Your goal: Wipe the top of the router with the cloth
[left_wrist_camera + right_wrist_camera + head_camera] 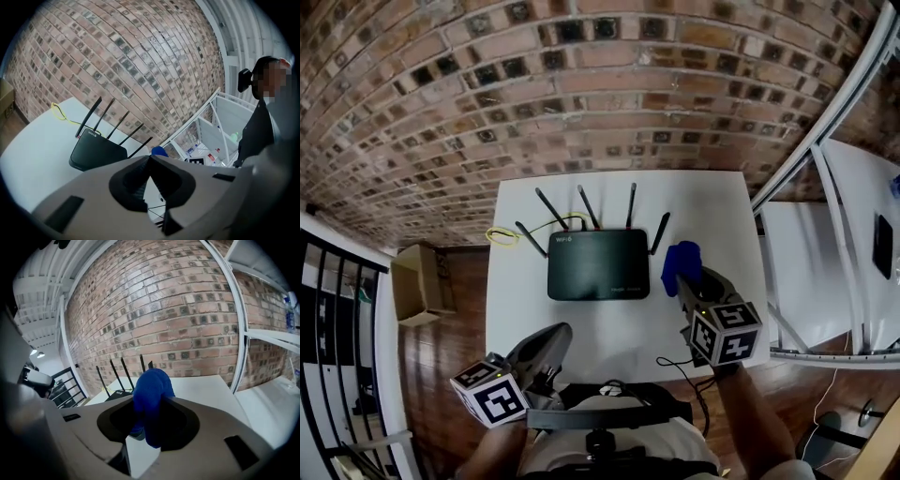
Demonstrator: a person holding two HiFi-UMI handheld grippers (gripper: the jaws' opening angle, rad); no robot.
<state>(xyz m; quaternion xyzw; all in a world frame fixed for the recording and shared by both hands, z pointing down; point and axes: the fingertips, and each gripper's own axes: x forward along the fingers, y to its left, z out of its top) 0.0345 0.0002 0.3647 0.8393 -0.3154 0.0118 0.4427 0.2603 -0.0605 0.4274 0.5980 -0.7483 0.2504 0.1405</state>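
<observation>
The right gripper [151, 403] pinches the blue cloth [152, 380] beside the router [598, 265]. The left gripper [150, 158] has its jaws together, holding nothing.

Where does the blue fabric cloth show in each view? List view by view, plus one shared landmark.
Head view: blue fabric cloth right of centre, beside the black plastic router.
Left gripper view: cloth centre, beyond the jaw tips.
Right gripper view: cloth centre, clamped between the jaws.
Shared landmark: the router.
</observation>
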